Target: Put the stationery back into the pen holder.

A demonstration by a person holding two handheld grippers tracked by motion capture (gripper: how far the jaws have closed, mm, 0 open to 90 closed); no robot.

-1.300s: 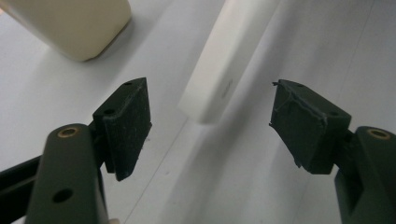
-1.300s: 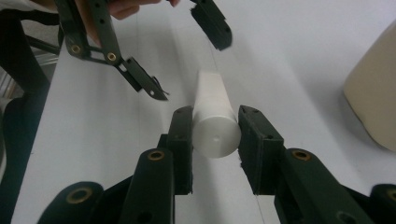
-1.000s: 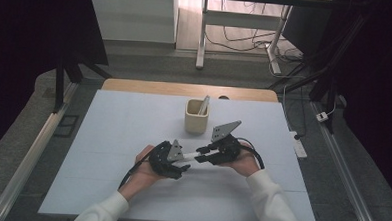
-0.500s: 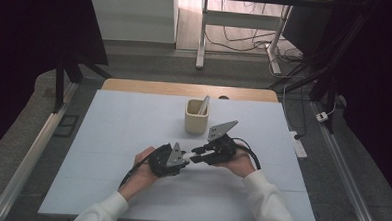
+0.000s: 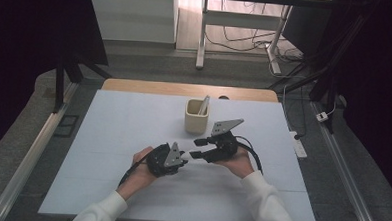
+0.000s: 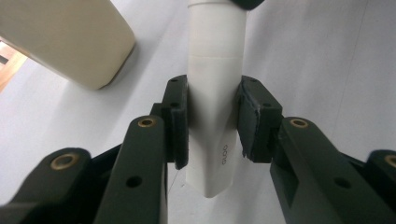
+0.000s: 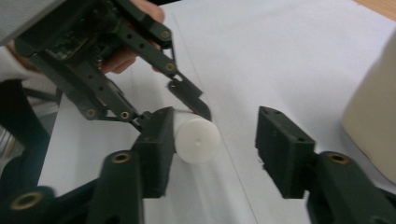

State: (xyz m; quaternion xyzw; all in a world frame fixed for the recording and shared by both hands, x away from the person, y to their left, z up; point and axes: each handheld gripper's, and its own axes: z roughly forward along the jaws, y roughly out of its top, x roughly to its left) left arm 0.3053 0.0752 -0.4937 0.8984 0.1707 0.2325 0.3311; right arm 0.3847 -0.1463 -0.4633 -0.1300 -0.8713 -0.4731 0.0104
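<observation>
Mid-table handover, at 6 o'clock from the cream cup (image 5: 196,116). Left gripper (image 6: 212,122) has just been closing and now clamps the white tube (image 6: 214,93) across its flat end. Right gripper (image 7: 215,144) has just been opening; its jaws stand wide around the tube's cap, letting go so the left can carry it.

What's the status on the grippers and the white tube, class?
Left gripper shut on tube. Right gripper jaws just opened, one pad beside tube's cap end. Cup behind, clear.
</observation>
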